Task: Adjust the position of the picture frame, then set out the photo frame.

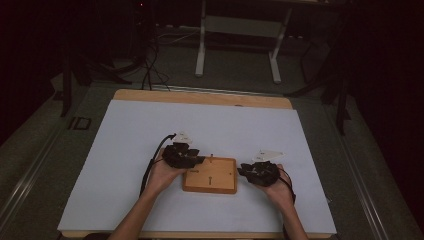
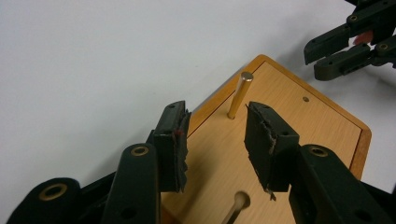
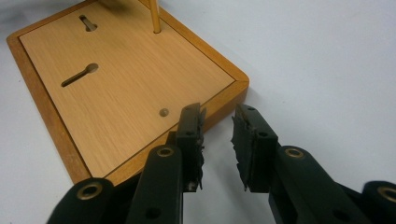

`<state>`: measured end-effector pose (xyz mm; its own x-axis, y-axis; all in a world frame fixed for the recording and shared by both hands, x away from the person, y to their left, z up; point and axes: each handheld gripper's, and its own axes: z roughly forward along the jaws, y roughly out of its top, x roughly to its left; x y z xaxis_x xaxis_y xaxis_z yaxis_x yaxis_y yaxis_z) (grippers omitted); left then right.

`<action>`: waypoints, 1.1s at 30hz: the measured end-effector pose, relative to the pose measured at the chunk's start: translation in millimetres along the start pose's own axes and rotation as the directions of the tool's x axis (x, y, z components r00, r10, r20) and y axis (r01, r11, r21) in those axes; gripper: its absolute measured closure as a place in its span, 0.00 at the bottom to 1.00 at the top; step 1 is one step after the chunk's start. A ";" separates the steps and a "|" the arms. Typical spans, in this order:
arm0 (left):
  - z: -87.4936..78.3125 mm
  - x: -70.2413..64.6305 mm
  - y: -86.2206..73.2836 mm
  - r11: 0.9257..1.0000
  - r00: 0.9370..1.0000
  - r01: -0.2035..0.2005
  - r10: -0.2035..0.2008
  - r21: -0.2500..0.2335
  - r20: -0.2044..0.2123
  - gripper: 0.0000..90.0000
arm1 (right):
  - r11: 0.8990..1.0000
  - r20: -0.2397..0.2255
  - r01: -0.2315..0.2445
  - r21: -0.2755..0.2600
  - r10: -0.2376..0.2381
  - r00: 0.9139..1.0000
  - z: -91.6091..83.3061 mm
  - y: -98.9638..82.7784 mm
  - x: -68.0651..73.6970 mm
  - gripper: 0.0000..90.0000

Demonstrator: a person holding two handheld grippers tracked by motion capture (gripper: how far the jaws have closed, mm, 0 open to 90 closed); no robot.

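High view puts the wooden board [image 1: 210, 175] low and centre on the white table cover [image 1: 125, 135], with my left gripper [image 1: 196, 161] over its upper left corner and my right gripper [image 1: 243, 171] at its right edge.

Left gripper view: my jaws stand apart with nothing pressed between the pads [image 2: 262, 142]; the brass peg [image 2: 239, 94] rises just beyond them, in line with the gap. A second peg [image 2: 236, 208] shows at the bottom of the frame.

Right gripper view: those jaws are parted too, empty, hanging over the board's near corner [image 3: 233, 88] and the bare cover beside it. Two keyhole slots [image 3: 79, 74] sit in the upper left of that frame.

I judge the board stiff and fairly heavy for its size, with a smooth finish that could slide on the cover, so I would pinch it across the raised rim from both ends. The pegs look thin, hard and slick; I would grip one low on its shaft and squarely, since a sideways pull could bind it in its hole.
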<state>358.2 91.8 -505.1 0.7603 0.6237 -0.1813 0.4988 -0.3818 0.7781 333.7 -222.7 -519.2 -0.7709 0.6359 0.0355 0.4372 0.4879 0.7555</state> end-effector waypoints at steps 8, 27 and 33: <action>-17.4 -1.2 -15.9 1.000 0.999 -0.008 0.008 -0.015 -0.042 0.64 | 1.000 -0.004 0.003 -0.010 -0.003 1.000 -1.5 1.9 0.2 0.79; -29.5 -3.5 -36.7 1.000 0.998 0.013 -0.014 -0.017 -0.057 0.63 | 0.999 -0.020 -0.010 -0.052 0.009 1.000 -1.4 9.0 2.1 0.74; -33.2 -4.3 -39.9 1.000 0.997 -0.007 0.006 -0.008 -0.075 0.63 | 0.998 -0.020 -0.013 -0.059 0.012 1.000 -0.7 10.3 1.4 0.75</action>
<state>321.3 127.0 -515.4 0.7299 0.6709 -0.1308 0.4903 -0.3806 0.7840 336.8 -217.2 -510.9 -0.7747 0.6297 0.0569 0.4191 0.4440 0.7920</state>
